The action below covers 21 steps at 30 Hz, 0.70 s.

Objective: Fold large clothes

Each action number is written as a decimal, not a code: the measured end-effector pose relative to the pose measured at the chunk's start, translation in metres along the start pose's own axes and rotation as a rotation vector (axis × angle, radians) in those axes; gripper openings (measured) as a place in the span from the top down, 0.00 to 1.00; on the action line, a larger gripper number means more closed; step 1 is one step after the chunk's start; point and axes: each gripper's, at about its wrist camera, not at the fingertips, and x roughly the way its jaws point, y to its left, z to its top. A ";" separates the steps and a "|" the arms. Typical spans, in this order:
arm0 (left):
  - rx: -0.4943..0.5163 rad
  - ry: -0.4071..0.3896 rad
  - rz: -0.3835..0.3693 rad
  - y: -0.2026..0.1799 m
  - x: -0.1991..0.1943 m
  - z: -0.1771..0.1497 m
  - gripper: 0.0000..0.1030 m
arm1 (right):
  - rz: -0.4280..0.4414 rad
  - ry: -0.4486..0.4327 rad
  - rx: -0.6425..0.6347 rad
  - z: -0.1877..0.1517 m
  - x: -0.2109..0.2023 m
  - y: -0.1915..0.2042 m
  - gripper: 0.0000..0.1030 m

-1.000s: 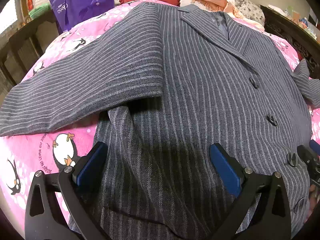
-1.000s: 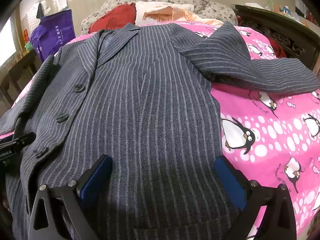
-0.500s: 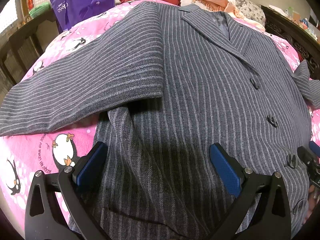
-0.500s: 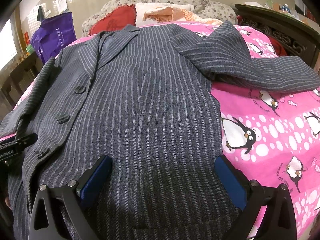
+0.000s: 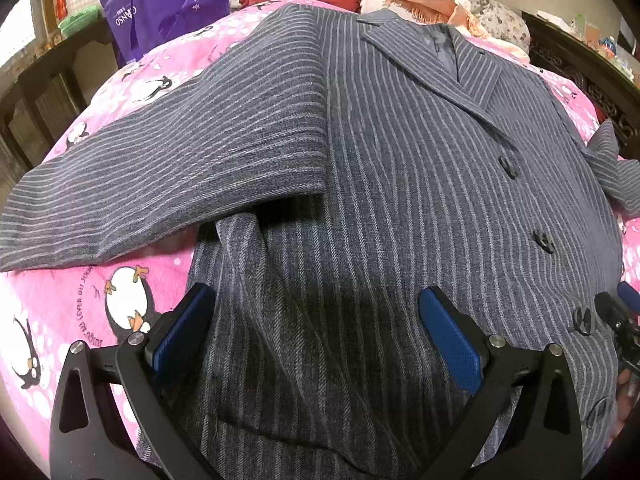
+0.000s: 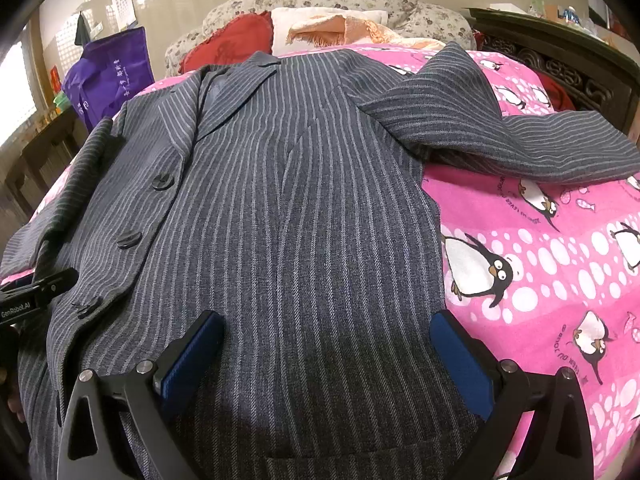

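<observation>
A grey pinstriped suit jacket (image 5: 400,184) lies face up and buttoned on a pink penguin bedspread (image 5: 100,312); it also shows in the right wrist view (image 6: 288,208). One sleeve (image 5: 168,184) stretches out to the left, the other sleeve (image 6: 520,140) to the right. My left gripper (image 5: 316,332) is open and hovers over the jacket's lower left front. My right gripper (image 6: 328,356) is open over the lower right front, above a pocket. Neither holds cloth.
A purple bag (image 5: 168,0) stands at the back left by a dark wooden table (image 5: 40,76). Red and floral pillows (image 6: 320,20) lie at the head of the bed. A dark carved headboard (image 6: 560,64) runs along the right.
Both grippers have drifted slightly; the right view has risen a little. The jacket has not moved.
</observation>
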 end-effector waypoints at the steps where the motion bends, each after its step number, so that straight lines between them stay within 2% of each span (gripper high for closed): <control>1: 0.010 -0.004 0.015 0.001 -0.001 0.000 0.00 | -0.001 0.000 -0.001 0.000 0.000 0.000 0.00; 4: -0.031 0.017 -0.036 0.003 0.002 0.000 0.00 | -0.003 0.002 -0.003 0.000 0.000 0.000 0.00; 13: -0.051 0.007 -0.049 0.002 0.003 0.001 0.00 | -0.013 0.002 -0.009 -0.001 0.000 0.001 0.00; 17: -0.065 -0.071 -0.061 0.004 0.000 0.001 0.00 | -0.020 -0.002 -0.010 -0.002 -0.001 0.002 0.00; 21: -0.061 -0.058 -0.055 0.003 0.000 0.001 0.00 | -0.020 -0.001 -0.009 -0.002 -0.001 0.001 0.00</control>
